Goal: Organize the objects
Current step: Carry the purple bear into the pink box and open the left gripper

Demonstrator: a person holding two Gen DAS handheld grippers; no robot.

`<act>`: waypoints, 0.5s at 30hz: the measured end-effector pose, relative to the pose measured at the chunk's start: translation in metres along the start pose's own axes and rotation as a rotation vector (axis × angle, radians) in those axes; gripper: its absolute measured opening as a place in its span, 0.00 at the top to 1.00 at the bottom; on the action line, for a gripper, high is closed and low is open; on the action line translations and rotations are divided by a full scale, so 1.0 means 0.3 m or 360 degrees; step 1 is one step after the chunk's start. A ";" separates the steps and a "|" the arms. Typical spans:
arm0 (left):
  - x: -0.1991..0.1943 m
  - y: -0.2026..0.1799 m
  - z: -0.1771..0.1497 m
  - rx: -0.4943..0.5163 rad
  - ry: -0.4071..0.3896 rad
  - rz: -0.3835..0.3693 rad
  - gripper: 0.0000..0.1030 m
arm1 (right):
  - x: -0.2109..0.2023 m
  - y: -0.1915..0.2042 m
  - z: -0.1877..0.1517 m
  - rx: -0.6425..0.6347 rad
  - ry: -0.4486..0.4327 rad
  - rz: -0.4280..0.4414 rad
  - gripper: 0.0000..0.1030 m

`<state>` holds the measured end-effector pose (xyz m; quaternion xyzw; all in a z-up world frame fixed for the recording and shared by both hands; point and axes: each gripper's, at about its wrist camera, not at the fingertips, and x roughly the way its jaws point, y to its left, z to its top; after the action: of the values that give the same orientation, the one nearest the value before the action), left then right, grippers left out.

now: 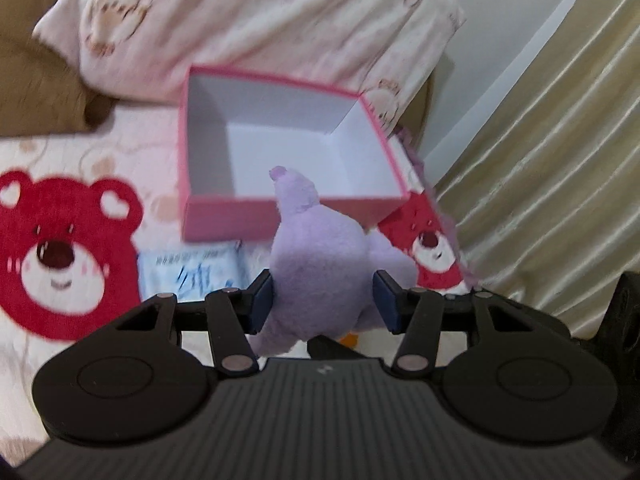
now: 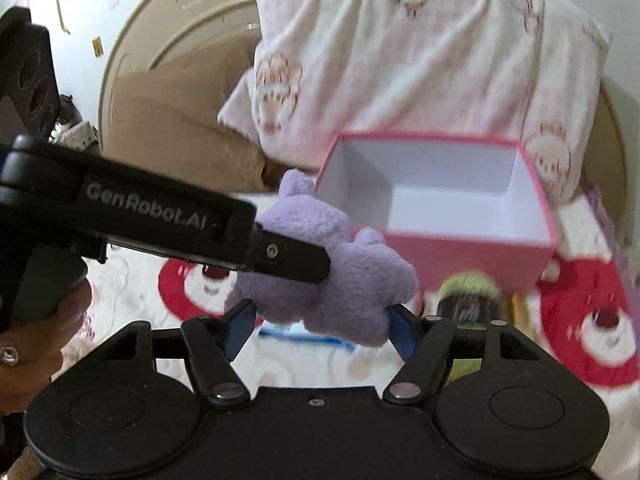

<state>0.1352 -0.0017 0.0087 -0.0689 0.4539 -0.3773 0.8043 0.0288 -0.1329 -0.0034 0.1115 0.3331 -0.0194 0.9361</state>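
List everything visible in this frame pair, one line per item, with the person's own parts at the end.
plush toy: 1, lilac, lifted in front of the box
box: 1, pink outside, white inside, open and empty, on the bedspread
packet: 1, pale blue, before the box
jar: 1, green-topped, blurred, beside the box
pillow: 1, cream bear print, behind the box
bedspread: 1, white with red bears
curtain: 1, beige, right
left gripper: black, clamping the toy
right gripper: black, jaws apart beneath the toy
hand: 1, on the left gripper's handle
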 end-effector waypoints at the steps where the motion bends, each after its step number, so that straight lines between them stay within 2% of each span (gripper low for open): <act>1: 0.005 -0.013 0.023 0.0006 -0.0007 -0.0004 0.50 | -0.011 -0.020 0.026 -0.0021 -0.0013 -0.0004 0.27; 10: 0.150 -0.095 0.224 0.0002 -0.0043 0.0012 0.50 | 0.017 -0.197 0.210 -0.0235 -0.0062 -0.0084 0.29; 12: 0.195 -0.092 0.268 -0.0039 -0.0055 0.0019 0.50 | 0.058 -0.240 0.249 -0.0274 -0.0067 -0.0082 0.30; 15: 0.263 -0.077 0.333 -0.0123 -0.0071 0.0013 0.51 | 0.100 -0.284 0.290 -0.0378 -0.0161 -0.0104 0.30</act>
<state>0.2247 -0.0939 0.0234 -0.1065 0.4505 -0.3546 0.8124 0.0966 -0.2341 0.0267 -0.0122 0.2888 -0.0158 0.9572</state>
